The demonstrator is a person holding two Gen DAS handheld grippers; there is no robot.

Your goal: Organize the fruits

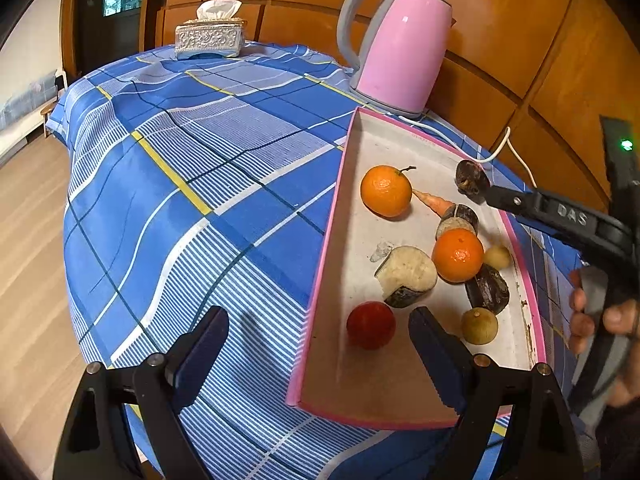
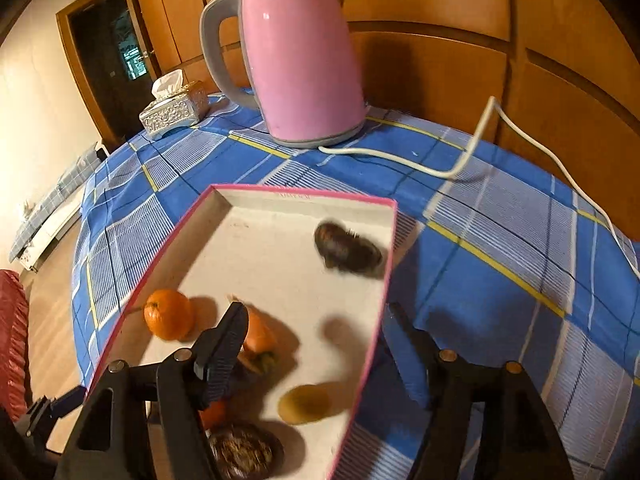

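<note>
Pink-rimmed tray (image 1: 326, 276) sits on the blue check cloth (image 1: 192, 168) at about 4 o'clock in your left view, w/ the kettle (image 1: 400, 44) just past its far end at 1 o'clock; that's where the fruit is being gathered, so nearly everything is already inside: two oranges (image 1: 386, 191), a carrot (image 1: 434, 201), a red fruit (image 1: 371, 325), a pale cut chunk (image 1: 406, 276), small tan fruits (image 1: 479, 326) and dark pieces. Your right gripper (image 2: 316, 340) reaches in from 3 o'clock in the left view; its jaws stand part open w/ nothing between the pads. The dark fruit (image 2: 346, 250) looks blurred in the right view, at 12 o'clock from the tips, by the tray's far right wall. I can't tell if it's resting on the floor or in mid-drop; probably just let go there to fill the bare far end. Your left gripper (image 1: 320, 356) hovers over the tray's near corner, jaws wide, holding nothing, one finger (image 1: 204, 344) over cloth and the other inside near the red fruit; likely parked to stay clear, or ready to steady the tray. Tissue box (image 1: 210, 38) at 11 o'clock is well apart, no concern.
</note>
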